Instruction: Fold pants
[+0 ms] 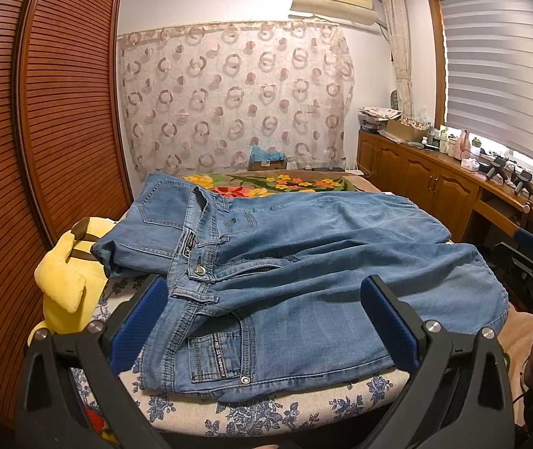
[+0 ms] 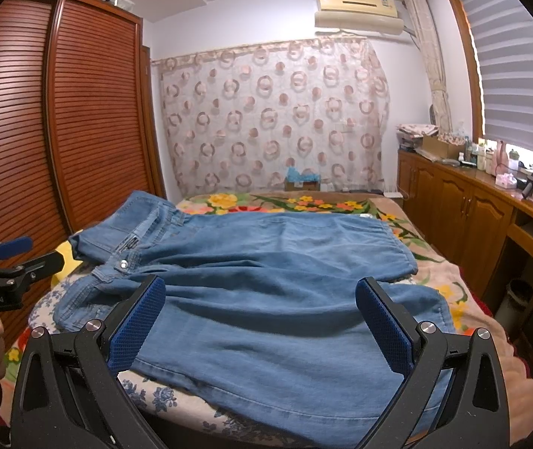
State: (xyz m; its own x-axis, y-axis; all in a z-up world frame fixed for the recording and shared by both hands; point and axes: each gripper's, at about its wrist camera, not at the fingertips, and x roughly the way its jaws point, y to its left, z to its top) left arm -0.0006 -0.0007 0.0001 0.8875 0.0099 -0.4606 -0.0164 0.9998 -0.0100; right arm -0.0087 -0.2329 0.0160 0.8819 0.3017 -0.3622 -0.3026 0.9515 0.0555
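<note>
Bedroom bed (image 1: 251, 417), jeans (image 1: 304, 262) (unfolded) before left gripper (image 1: 266, 321), right gripper (image 2: 261, 321), both agape, empty.

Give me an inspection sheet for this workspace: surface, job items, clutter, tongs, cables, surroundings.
Surface: bed with floral covers.
Job's things: blue jeans spread across the bed, waistband left, unbuttoned, not neatly folded.
Clutter: yellow plush toy at the waistband end, partly under denim.
Tongs: left tongs open above the jeans; right tongs open above the legs; neither grips cloth.
Cables: nothing seen near the bed.
Surroundings: slatted wardrobe left; cabinet counter with bottles right; air conditioner overhead.
</note>
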